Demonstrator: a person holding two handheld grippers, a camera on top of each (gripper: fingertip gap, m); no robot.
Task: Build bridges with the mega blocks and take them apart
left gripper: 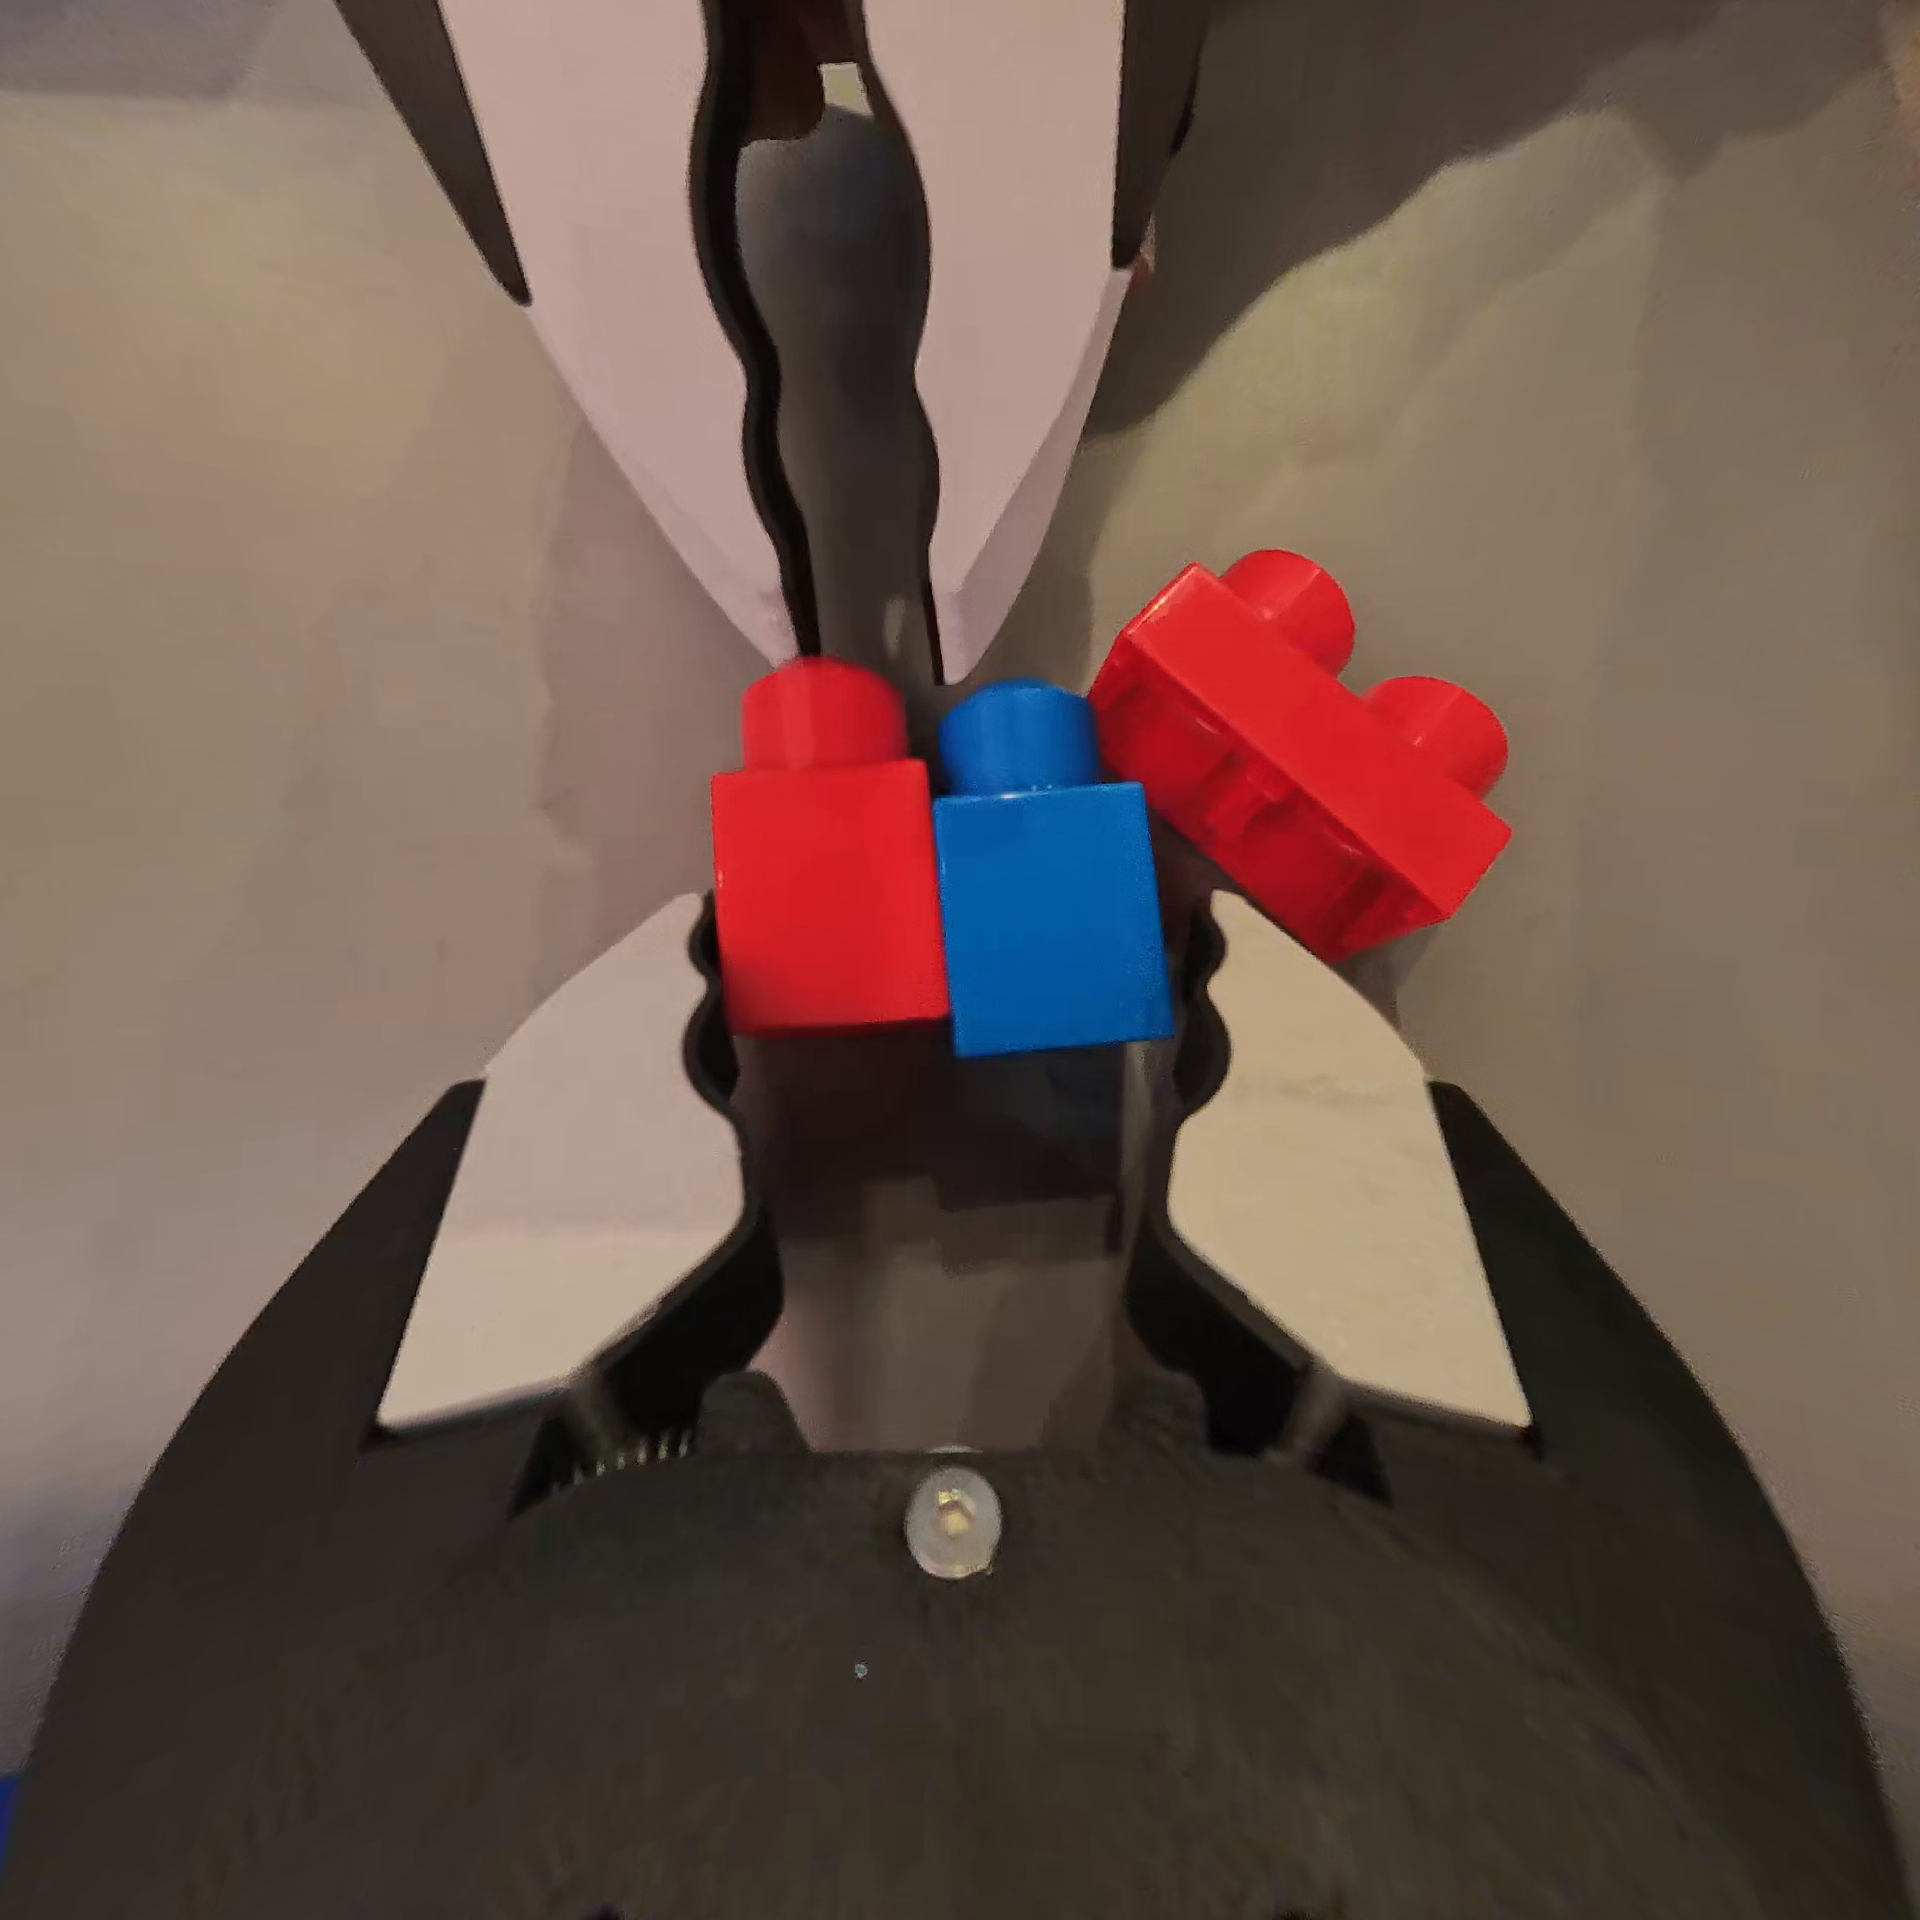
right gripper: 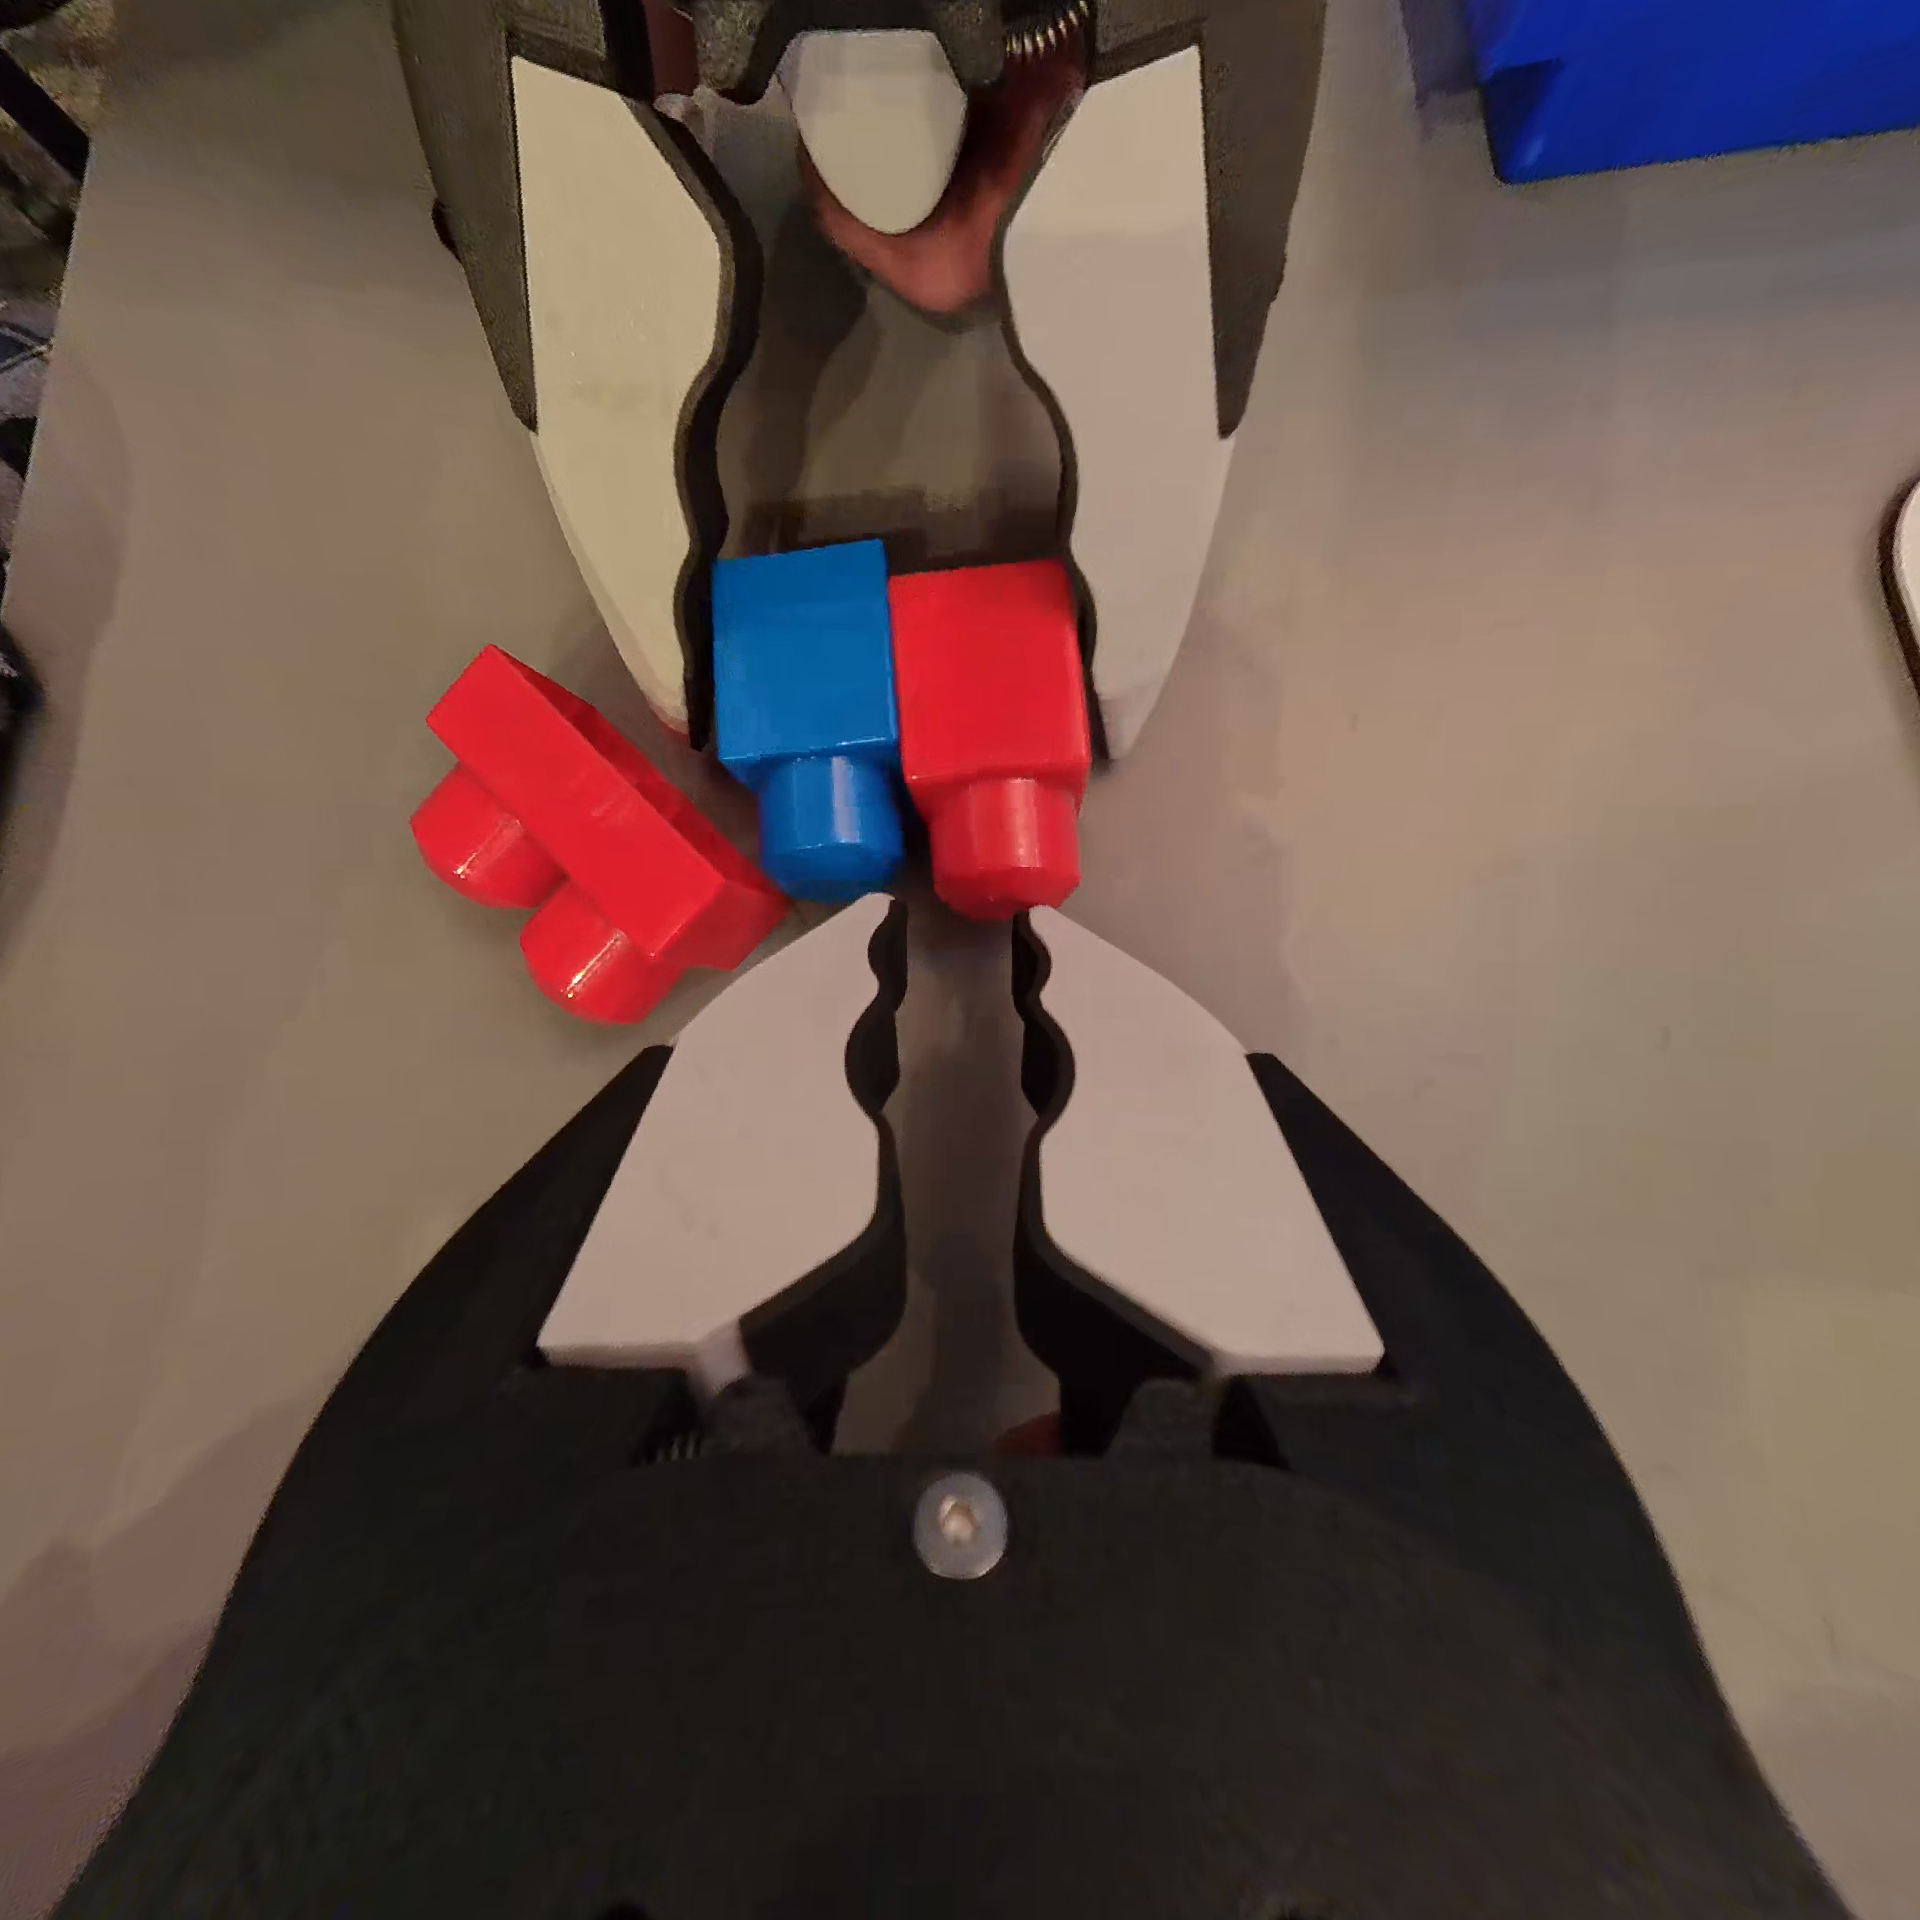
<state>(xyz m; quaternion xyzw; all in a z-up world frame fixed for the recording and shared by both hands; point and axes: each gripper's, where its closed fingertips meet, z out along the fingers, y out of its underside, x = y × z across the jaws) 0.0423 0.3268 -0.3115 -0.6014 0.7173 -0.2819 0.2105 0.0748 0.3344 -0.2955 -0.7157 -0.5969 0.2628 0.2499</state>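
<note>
A red single-stud block (left gripper: 831, 894) and a blue single-stud block (left gripper: 1049, 914) lie side by side on the grey table, studs pointing away from my left gripper (left gripper: 956, 935). Its fingers flank the pair and press on the outer sides. The right wrist view shows the same: the blue block (right gripper: 805, 655) and red block (right gripper: 987, 675) are squeezed between the left gripper's fingers. My right gripper (right gripper: 956, 909) faces the studs with its jaws narrowed; nothing lies between its tips. One fingertip (right gripper: 1039, 925) touches the red stud. A red two-stud block (left gripper: 1288, 769) lies tilted against the blue block.
The red two-stud block also shows in the right wrist view (right gripper: 592, 821), left of my right gripper's tips. A blue box (right gripper: 1683, 83) stands at the far right. A white rounded object (right gripper: 1907, 582) shows at the right edge. The two grippers face each other closely. The gap from one gripper's tips to the other's is roughly 4 centimeters.
</note>
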